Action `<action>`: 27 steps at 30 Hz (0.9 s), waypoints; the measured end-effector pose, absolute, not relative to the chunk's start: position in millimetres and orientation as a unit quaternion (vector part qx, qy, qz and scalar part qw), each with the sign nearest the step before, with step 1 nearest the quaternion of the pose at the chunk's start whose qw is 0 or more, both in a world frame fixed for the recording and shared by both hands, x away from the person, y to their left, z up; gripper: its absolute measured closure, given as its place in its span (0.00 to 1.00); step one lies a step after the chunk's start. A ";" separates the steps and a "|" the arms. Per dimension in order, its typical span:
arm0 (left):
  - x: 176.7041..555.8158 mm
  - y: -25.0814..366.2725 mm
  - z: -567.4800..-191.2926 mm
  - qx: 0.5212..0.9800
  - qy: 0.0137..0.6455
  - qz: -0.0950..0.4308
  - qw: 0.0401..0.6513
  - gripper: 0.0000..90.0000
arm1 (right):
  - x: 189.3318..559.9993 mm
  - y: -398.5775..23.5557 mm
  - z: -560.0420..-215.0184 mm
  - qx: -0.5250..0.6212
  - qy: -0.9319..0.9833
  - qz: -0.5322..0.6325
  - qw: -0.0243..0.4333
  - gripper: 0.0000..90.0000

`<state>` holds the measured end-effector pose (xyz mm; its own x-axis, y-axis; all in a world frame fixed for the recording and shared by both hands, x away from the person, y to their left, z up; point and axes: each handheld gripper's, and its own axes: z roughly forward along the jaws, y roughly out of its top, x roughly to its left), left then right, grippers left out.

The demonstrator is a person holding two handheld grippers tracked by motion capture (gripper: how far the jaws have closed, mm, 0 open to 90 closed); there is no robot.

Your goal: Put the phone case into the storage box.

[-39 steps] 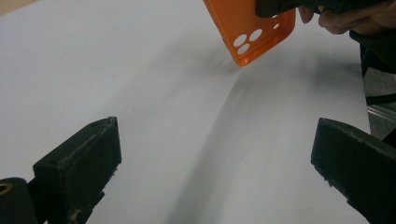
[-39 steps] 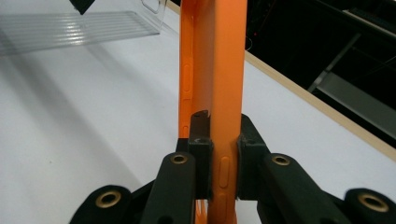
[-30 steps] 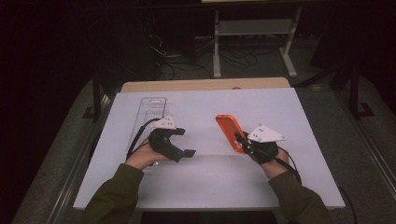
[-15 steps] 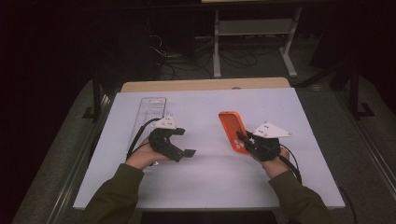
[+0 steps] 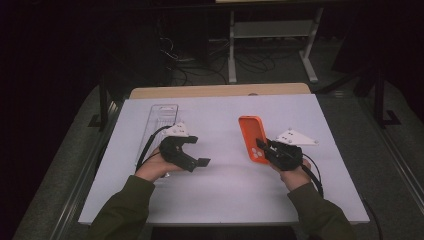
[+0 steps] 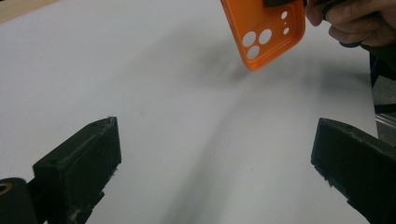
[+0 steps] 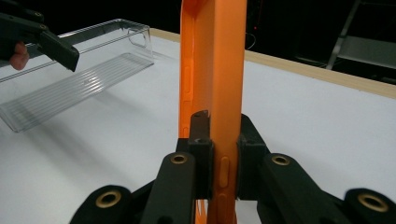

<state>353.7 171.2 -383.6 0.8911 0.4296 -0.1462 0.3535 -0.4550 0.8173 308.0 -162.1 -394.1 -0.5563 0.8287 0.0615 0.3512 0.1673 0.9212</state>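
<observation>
The orange case [image 5: 252, 138] has swung a little since the earlier high views: a second ago it leaned away to the left of the right claw [image 5: 265, 148], and now it stands straighter ahead of that claw and sits slightly further right over the desk [image 5: 220, 195]. The left claw [image 5: 199, 162] has not shifted.

The right claw is clenched on the case — its gripper view shows both jaws pinching one long edge at the camera-hole end, so that the case [image 7: 212, 70] rises edge-on straight out from between them. The left gripper view shows that end of the case [image 6: 266, 32] hanging clear of the desk, its shadow lying below it. The left claw stands released, jaws wide with nothing between them, and well apart from the case, which lies ahead of it and to its right.

A clear tray [image 5: 161, 120] lies just beyond the left claw, and far to the left of the right one. The small turn reads as the person squaring the case up — probably for a handover to the waiting left claw or a carry toward the tray; which of the two cannot be told.
</observation>
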 end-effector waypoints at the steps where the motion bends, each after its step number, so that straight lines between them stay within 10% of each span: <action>1: 353.7 170.7 -383.0 0.852 0.232 0.043 0.468 0.02 | 308.3 -162.4 -394.4 0.405 0.726 0.500 0.242 0.87; 27: 361.8 152.4 -366.6 0.830 0.270 0.053 0.485 0.02 | 310.4 -144.0 -391.8 0.404 0.727 0.486 0.267 0.87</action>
